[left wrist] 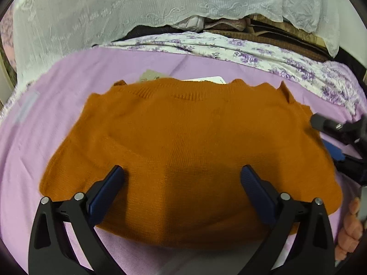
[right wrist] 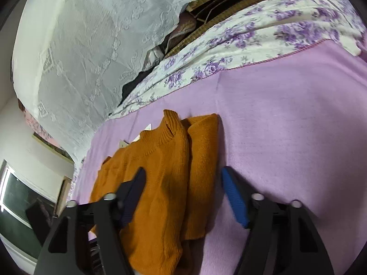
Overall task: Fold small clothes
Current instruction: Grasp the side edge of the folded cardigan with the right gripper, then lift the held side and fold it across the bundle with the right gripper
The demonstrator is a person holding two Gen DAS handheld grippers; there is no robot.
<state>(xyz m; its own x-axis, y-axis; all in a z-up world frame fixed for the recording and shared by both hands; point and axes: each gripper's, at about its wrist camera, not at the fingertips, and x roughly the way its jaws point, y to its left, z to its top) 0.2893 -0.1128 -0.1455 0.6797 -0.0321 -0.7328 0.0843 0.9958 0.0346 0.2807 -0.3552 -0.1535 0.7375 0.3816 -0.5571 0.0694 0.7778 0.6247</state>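
Note:
An orange knitted sweater (left wrist: 183, 142) lies flat on the lilac sheet (left wrist: 57, 105), neck toward the far side, sleeves folded in. My left gripper (left wrist: 182, 176) is open and empty, its fingers spread above the sweater's near hem. In the right wrist view the sweater (right wrist: 160, 178) shows from its right side, with a folded part (right wrist: 201, 160) along that edge. My right gripper (right wrist: 183, 178) is open and empty over that right edge. It also shows in the left wrist view (left wrist: 339, 133) at the sweater's right side.
A paper tag (left wrist: 151, 76) and a white card (left wrist: 206, 80) peek out behind the neck. A floral purple-and-white cover (left wrist: 252, 52) lies beyond the sheet. A white lace cloth (left wrist: 114, 16) hangs over stacked things at the back. A hand (left wrist: 351, 226) shows at lower right.

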